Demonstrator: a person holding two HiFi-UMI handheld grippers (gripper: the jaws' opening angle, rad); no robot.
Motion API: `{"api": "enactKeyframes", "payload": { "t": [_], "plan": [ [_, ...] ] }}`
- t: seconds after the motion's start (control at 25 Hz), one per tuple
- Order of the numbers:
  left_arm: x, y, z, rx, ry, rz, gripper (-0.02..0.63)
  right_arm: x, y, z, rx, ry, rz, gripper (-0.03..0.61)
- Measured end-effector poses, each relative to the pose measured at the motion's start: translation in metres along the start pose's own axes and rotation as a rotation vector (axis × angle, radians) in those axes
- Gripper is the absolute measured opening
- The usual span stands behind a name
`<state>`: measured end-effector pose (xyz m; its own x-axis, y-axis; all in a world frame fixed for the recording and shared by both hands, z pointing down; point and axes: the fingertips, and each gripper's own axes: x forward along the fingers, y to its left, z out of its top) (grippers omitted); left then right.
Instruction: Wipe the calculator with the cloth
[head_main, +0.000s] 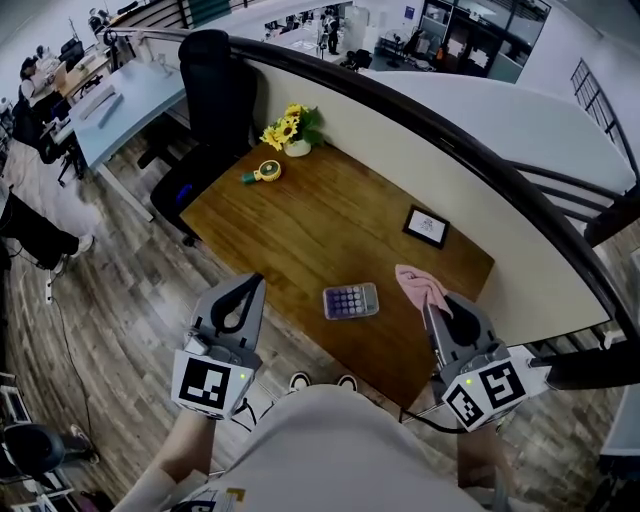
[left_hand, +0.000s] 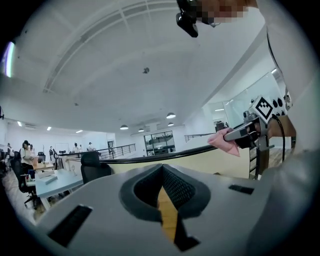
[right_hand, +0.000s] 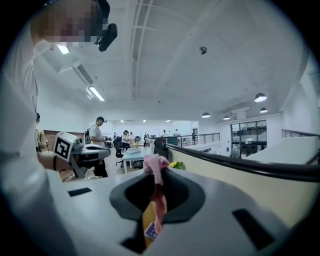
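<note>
A silver calculator (head_main: 350, 301) with purple keys lies on the brown desk (head_main: 330, 225) near its front edge. My right gripper (head_main: 432, 305) hangs to its right, above the desk's front right part, shut on a pink cloth (head_main: 421, 286). That cloth (right_hand: 156, 167) bunches above the closed jaws in the right gripper view. A bit of the calculator (right_hand: 151, 231) shows below them. My left gripper (head_main: 240, 295) is held left of the calculator, off the desk's front edge, jaws shut with nothing in them. From the left gripper view the right gripper (left_hand: 239, 134) and the cloth (left_hand: 223, 141) show at the right.
A small framed card (head_main: 426, 227) stands at the desk's back right. A pot of yellow flowers (head_main: 290, 129) and a yellow tape measure (head_main: 265, 171) sit at the far left corner. A black chair (head_main: 210, 100) stands behind it. A partition with a black rail (head_main: 470, 160) bounds the desk's far side.
</note>
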<state>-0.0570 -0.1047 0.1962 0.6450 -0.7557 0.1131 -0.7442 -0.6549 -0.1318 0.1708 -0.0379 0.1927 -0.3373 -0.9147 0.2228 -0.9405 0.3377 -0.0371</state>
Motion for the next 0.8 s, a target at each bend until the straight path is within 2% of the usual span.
{"api": "enactKeyframes", "payload": {
  "t": [0.8],
  "plan": [
    [0.002, -0.006, 0.01, -0.015, -0.017, -0.004, 0.003, -0.001, -0.005, 0.0, 0.007, 0.0, -0.011, 0.034]
  ]
}}
